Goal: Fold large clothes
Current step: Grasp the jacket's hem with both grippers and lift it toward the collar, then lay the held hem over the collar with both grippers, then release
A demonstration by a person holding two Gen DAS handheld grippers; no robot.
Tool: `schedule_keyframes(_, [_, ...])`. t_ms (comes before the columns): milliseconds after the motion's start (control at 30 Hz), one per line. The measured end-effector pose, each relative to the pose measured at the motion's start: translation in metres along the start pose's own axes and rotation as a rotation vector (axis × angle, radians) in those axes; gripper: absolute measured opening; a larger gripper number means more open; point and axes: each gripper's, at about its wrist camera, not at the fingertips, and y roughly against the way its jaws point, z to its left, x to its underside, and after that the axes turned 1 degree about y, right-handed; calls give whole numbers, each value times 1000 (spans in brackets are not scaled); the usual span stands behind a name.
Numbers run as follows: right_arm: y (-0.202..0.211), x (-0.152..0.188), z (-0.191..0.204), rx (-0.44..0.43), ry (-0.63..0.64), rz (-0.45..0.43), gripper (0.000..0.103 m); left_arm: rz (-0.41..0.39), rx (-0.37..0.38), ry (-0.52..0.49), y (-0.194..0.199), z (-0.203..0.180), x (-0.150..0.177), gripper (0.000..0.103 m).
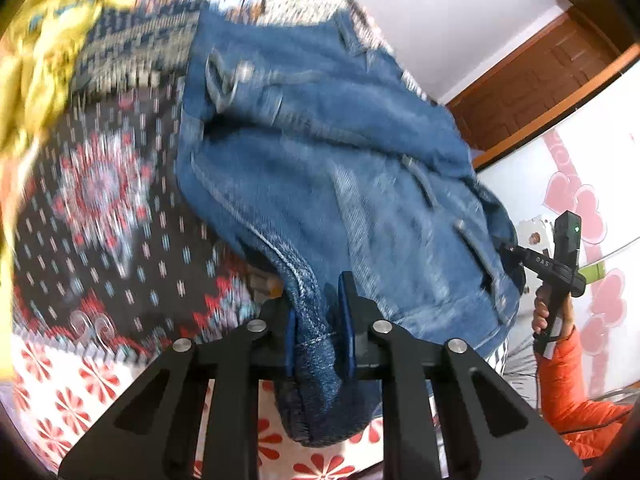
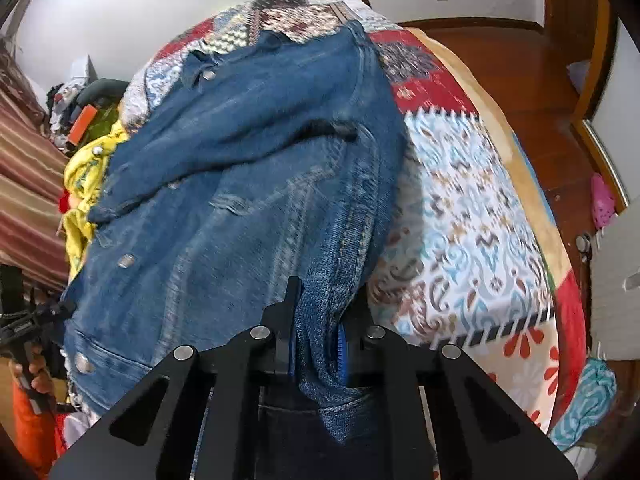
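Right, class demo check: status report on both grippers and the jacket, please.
Left gripper shut on denim jacket hem. Right gripper shut on its other edge. Jacket lifted over patterned bedspread. Yellow garment alongside.

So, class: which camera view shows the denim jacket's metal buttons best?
The right wrist view: the denim jacket lies front-up, with several metal buttons sharp along its edge. The left wrist view shows the jacket motion-blurred, only one button faintly visible.

the left gripper (image 1: pixel 320 332) and the right gripper (image 2: pixel 318 338) each have their blue-padded jaws pinched tight on a fold of the denim jacket (image 2: pixel 248 184), both held low and pointing forward.
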Motion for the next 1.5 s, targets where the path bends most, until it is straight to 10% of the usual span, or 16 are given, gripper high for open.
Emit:
schedule_keyframes(500, [55,-149,44,-78,76,-306,9,-329,-49,9,49,6,-170,15])
schedule_keyframes(900, [-89,-207,0,37,-55,-91,10,-91,-224,91,-97,82,-205,18])
schedule_keyframes(1167, [-63,-196,-3,89,1,-56,35,-53,-353,-121,-81,42,-190,21])
schedule_keyframes(1200, [-55,-194,2,122,24,-78,36,-59,-372,-149,-74,34,-188,23])
schedule_keyframes(1267, [-35,-192,12,180,82,-127,41,-88,-419,-175,-61,21,-184,65])
schedule_keyframes(1333, [-11,-185,23,216,141,-181,46,-163,-451,-189,-41,7,-178,84])
schedule_keyframes(1500, [25,-160,47,218,244,-269,58,-223,-406,-239,-14,-29,-160,90])
